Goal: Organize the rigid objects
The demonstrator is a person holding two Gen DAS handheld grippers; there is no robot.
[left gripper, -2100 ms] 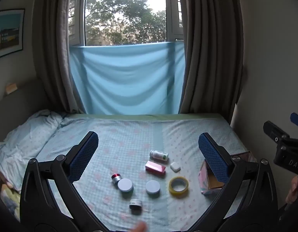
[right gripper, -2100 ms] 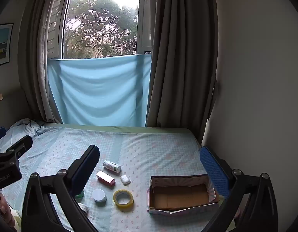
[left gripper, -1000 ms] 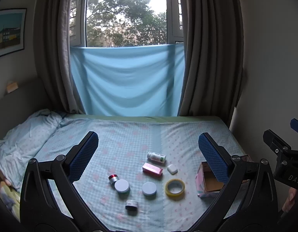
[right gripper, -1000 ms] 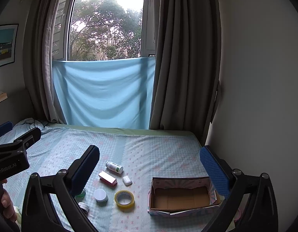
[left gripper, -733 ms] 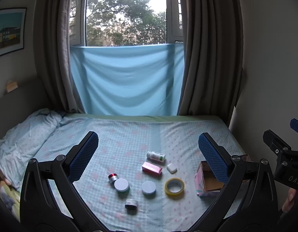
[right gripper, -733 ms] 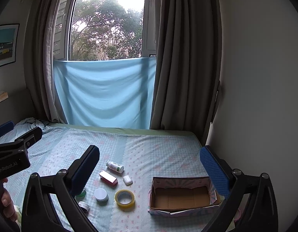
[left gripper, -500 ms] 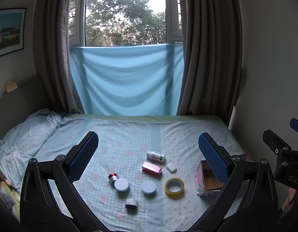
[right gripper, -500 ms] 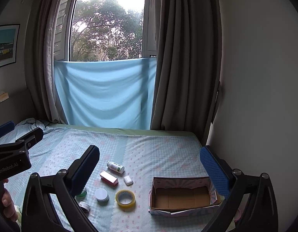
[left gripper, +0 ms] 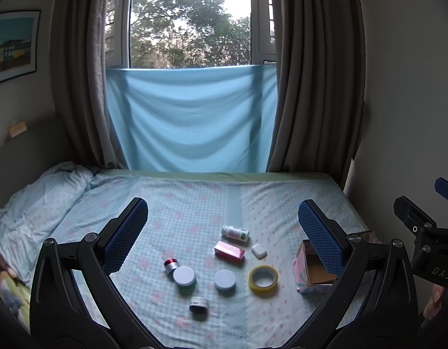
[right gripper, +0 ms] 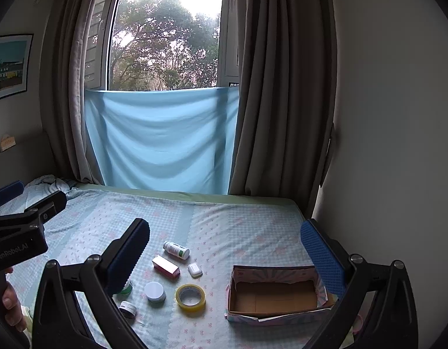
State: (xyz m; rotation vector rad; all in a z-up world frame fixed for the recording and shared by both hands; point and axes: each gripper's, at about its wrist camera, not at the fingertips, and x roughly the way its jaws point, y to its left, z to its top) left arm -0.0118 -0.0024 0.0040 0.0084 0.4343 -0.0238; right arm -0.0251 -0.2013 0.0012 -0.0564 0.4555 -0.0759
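Hovering above the bed (left gripper: 194, 203), the left gripper (left gripper: 221, 232) has its jaws wide apart and holds nothing; the right gripper (right gripper: 224, 250) is likewise spread and empty. Between them on the checked sheet lie the small items, all apart from one another — a white bottle (left gripper: 235, 232) on its side, a pink box (left gripper: 229, 251) just in front of it, and a small white case (left gripper: 258, 251) beside that. Nearer the cameras sit a roll of yellow tape (left gripper: 263, 278), two round pale-lidded jars (left gripper: 224, 280) (left gripper: 184, 276), a red-topped tin (left gripper: 170, 264) touching the left jar, and a little dark-banded pot (left gripper: 198, 304). To the right stands an open cardboard box (right gripper: 277, 293) — empty, well apart from the tape.
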